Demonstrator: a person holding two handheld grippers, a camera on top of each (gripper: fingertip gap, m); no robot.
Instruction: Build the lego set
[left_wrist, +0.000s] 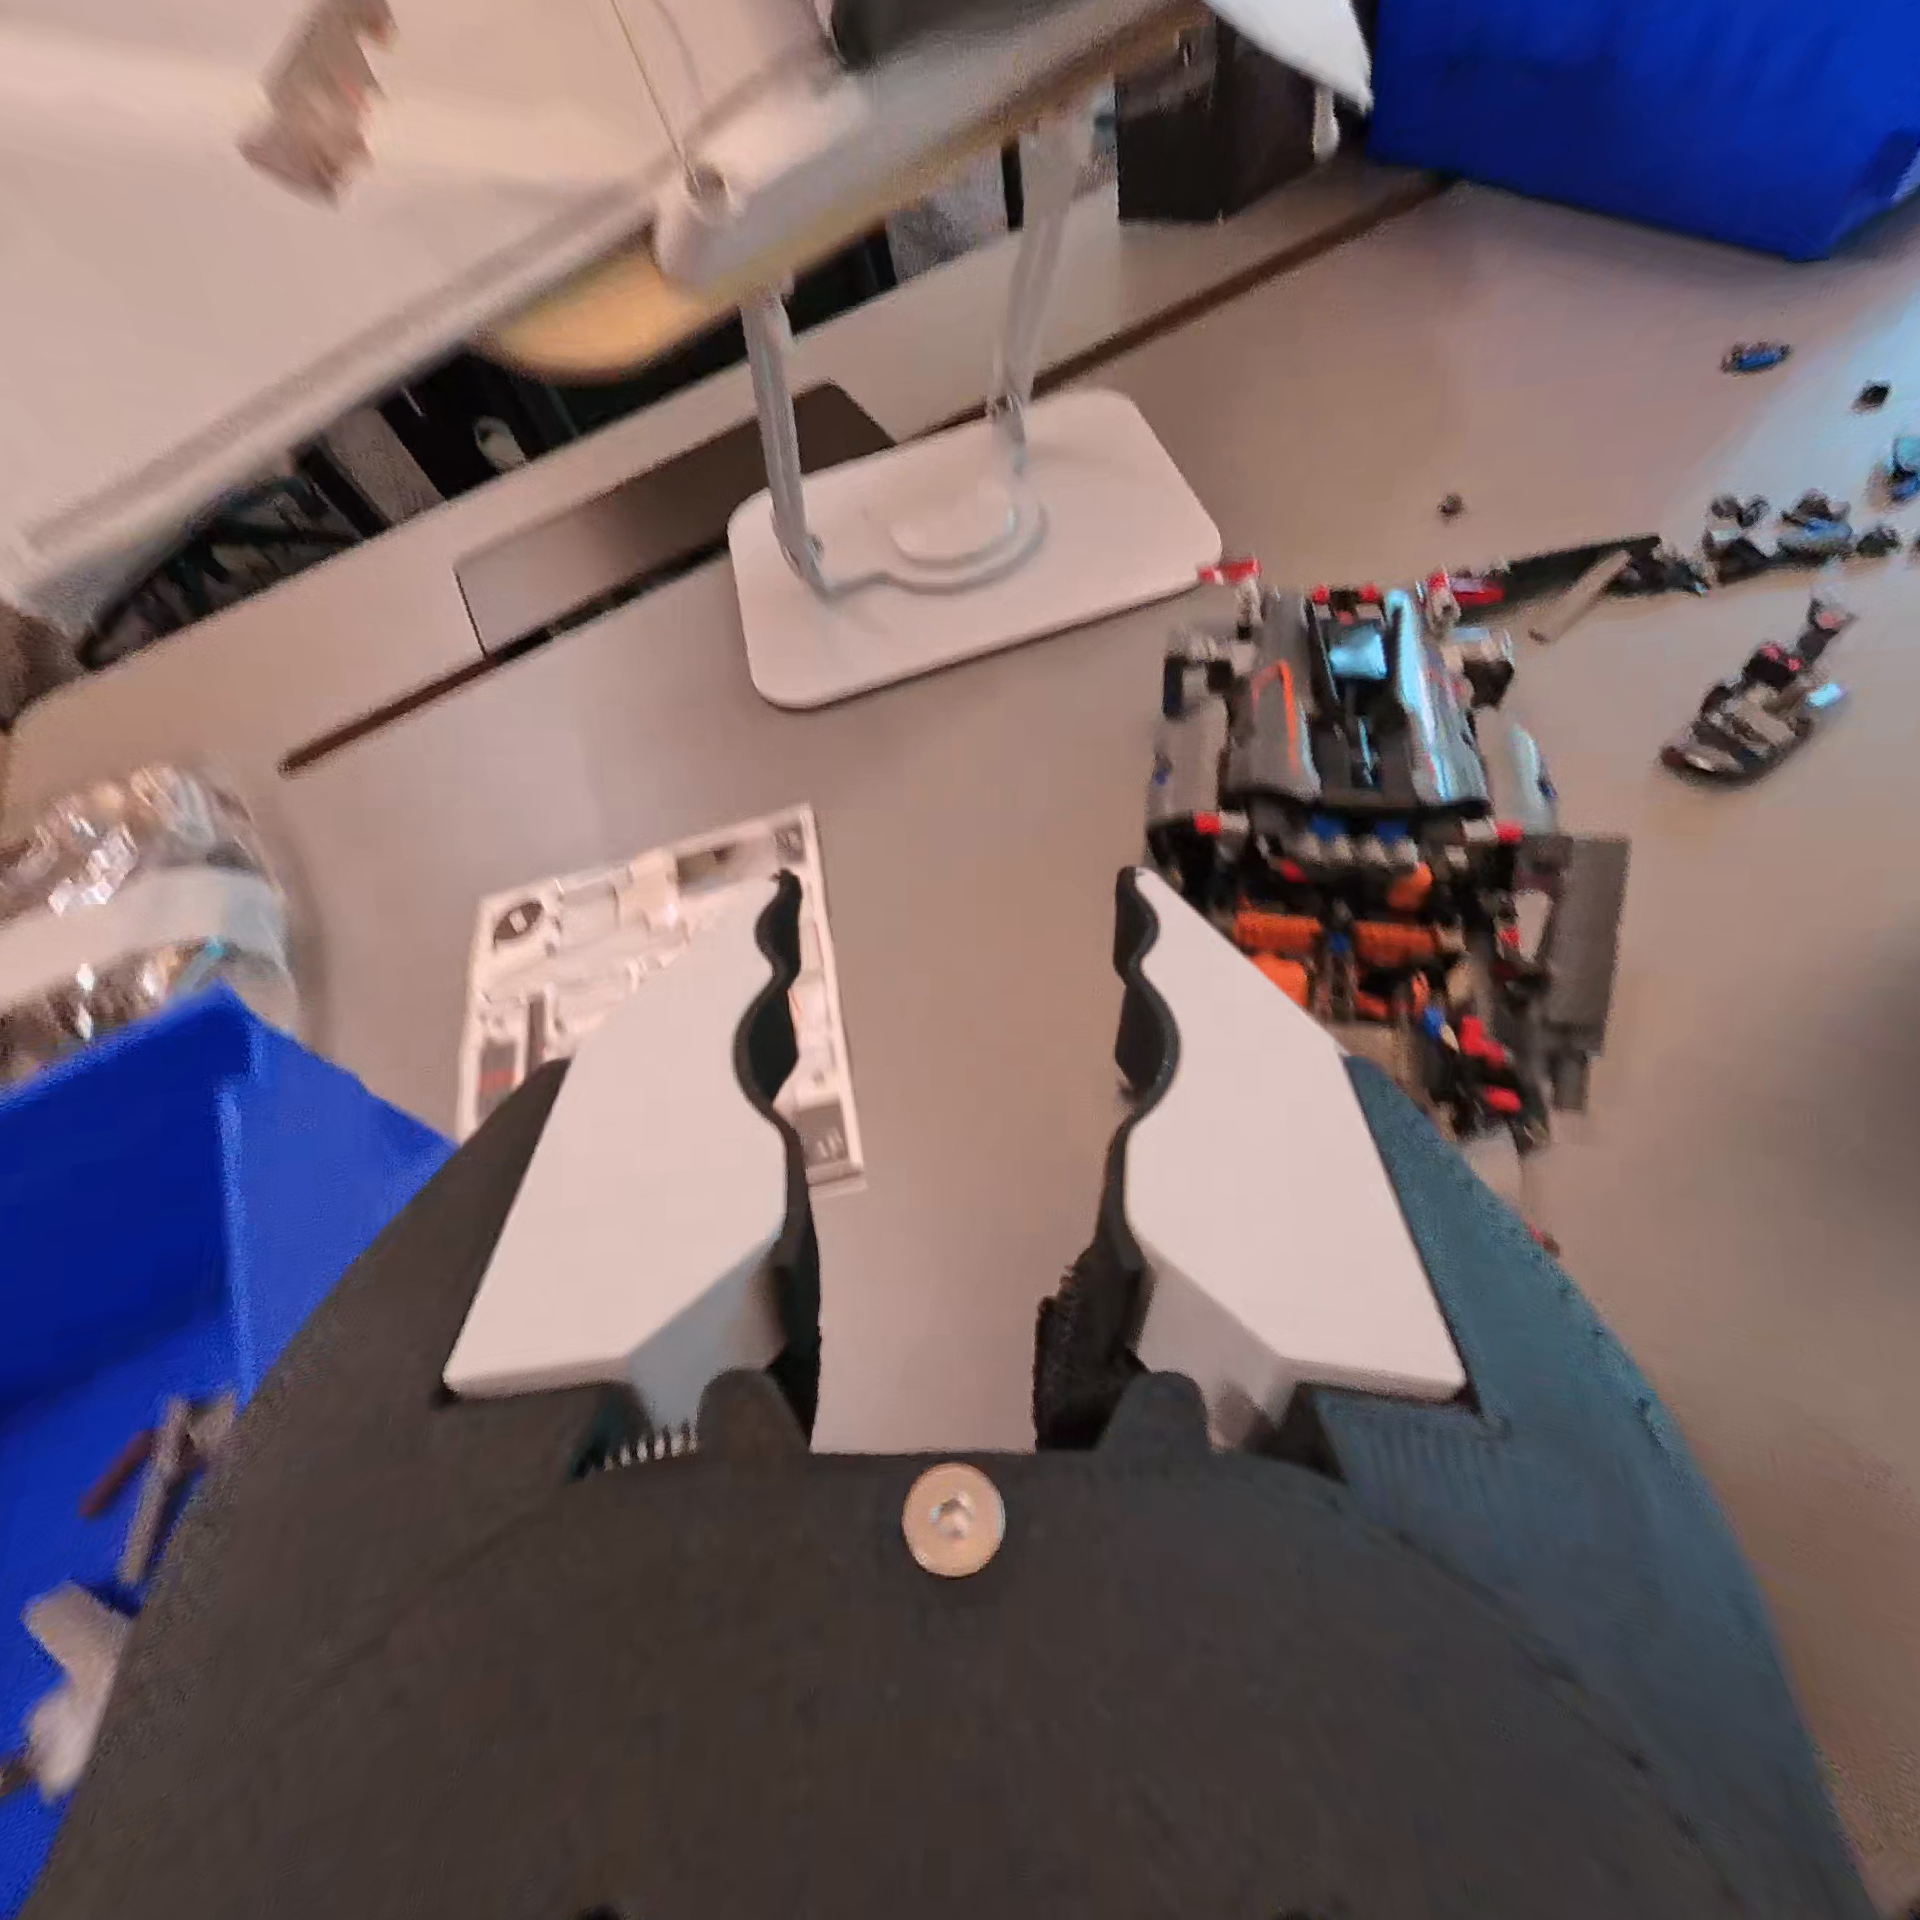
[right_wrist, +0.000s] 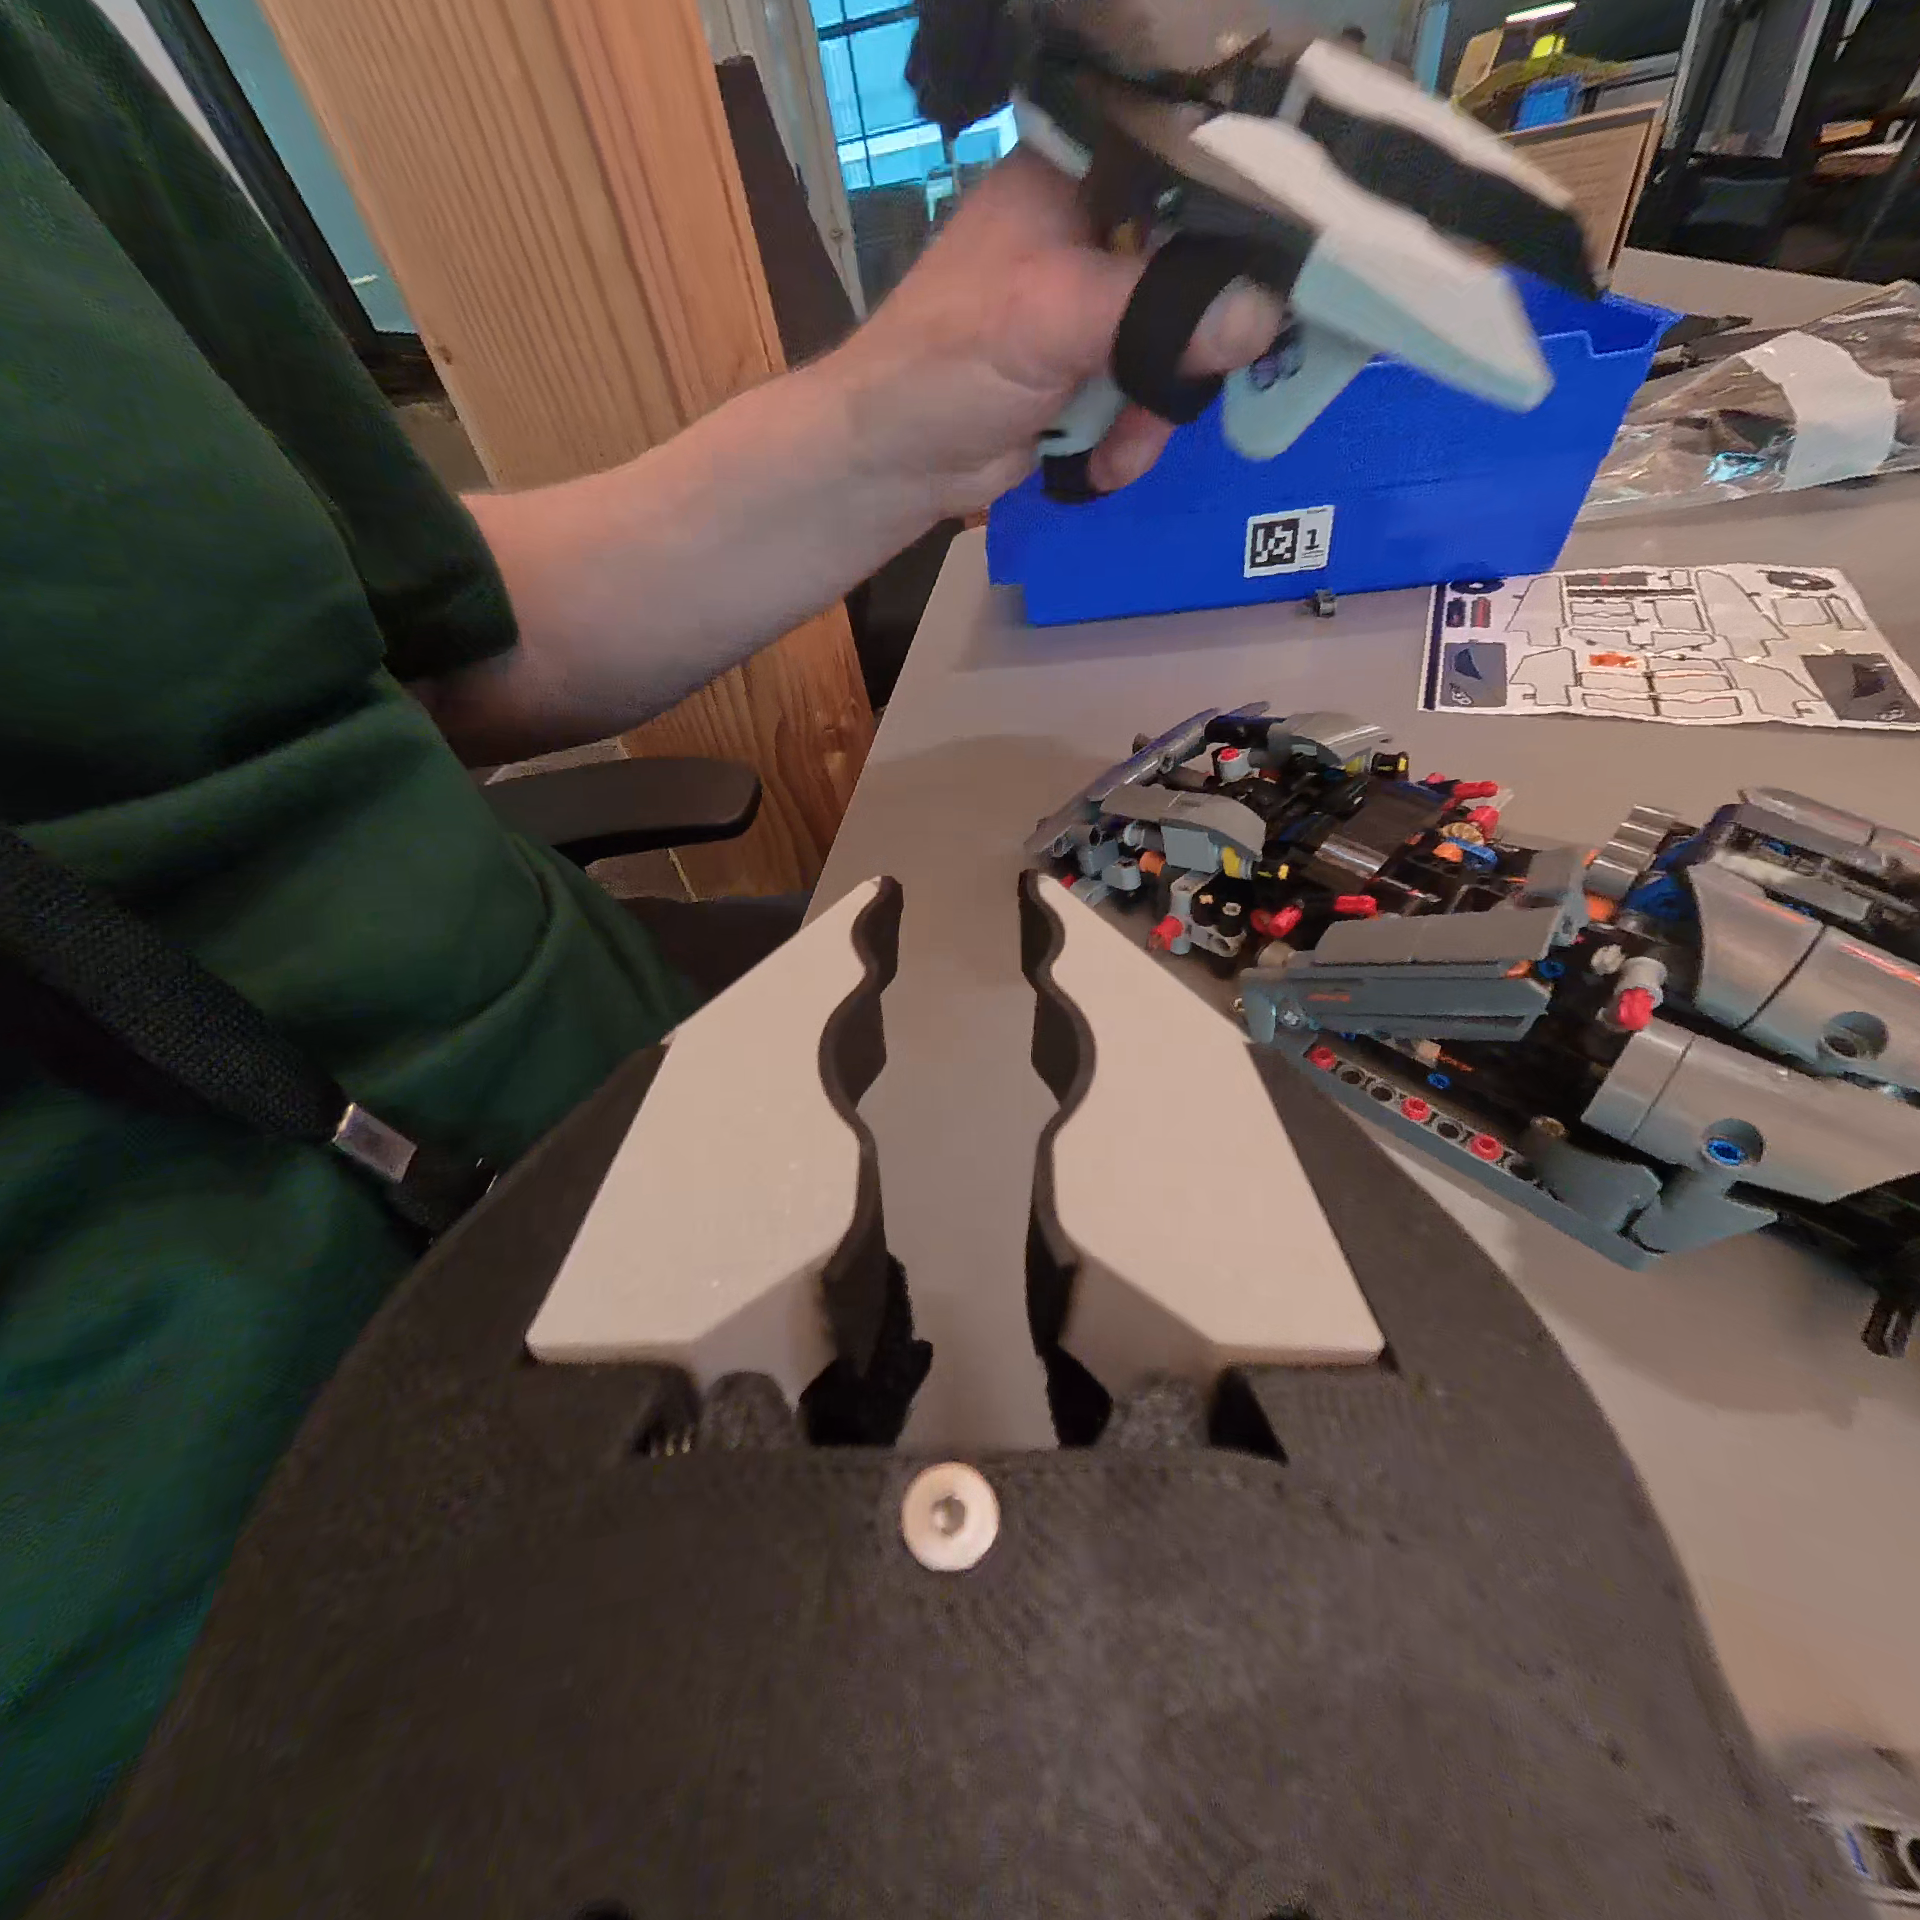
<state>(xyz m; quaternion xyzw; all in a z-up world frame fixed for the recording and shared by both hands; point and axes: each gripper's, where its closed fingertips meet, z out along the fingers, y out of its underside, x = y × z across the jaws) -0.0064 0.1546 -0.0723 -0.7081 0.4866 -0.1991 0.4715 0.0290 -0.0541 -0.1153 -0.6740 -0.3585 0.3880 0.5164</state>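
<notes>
Lego car (right_wrist: 1538, 997), part-built in grey, black, orange and red, lies on the grey table (right_wrist: 977, 707), and we see it from both sides. In the right wrist view it sits just right of our right gripper (right_wrist: 956, 894), whose jaws stand apart with only bare table between them, holding nothing. In the left wrist view the car (left_wrist: 1361, 821) lies ahead and to the right of our left gripper (left_wrist: 951, 883), whose jaws are wide apart and likewise empty.

A sticker sheet (right_wrist: 1662, 644) lies flat beyond the car in the right view; in the left view the same sheet (left_wrist: 644, 956) sits partly under the gripper's near finger. A blue bin (right_wrist: 1299, 488) stands at the table's edge beside the sheet, and a crinkled clear bag (right_wrist: 1787, 405) lies behind it. In the left view the bin (left_wrist: 177, 1226) is at lower left with the bag (left_wrist: 125, 894) just above it.

Loose pieces (left_wrist: 1766, 551) are scattered on the table far right of the car, with a small sub-build (left_wrist: 1756, 707) near them. A white stand base (left_wrist: 977, 540) rests beyond the car.

Our left hand (right_wrist: 997, 332) holds the left gripper (right_wrist: 1455, 208) raised in the air over the bin, blurred. A green sleeve (right_wrist: 208, 520) fills the right view's left side.
</notes>
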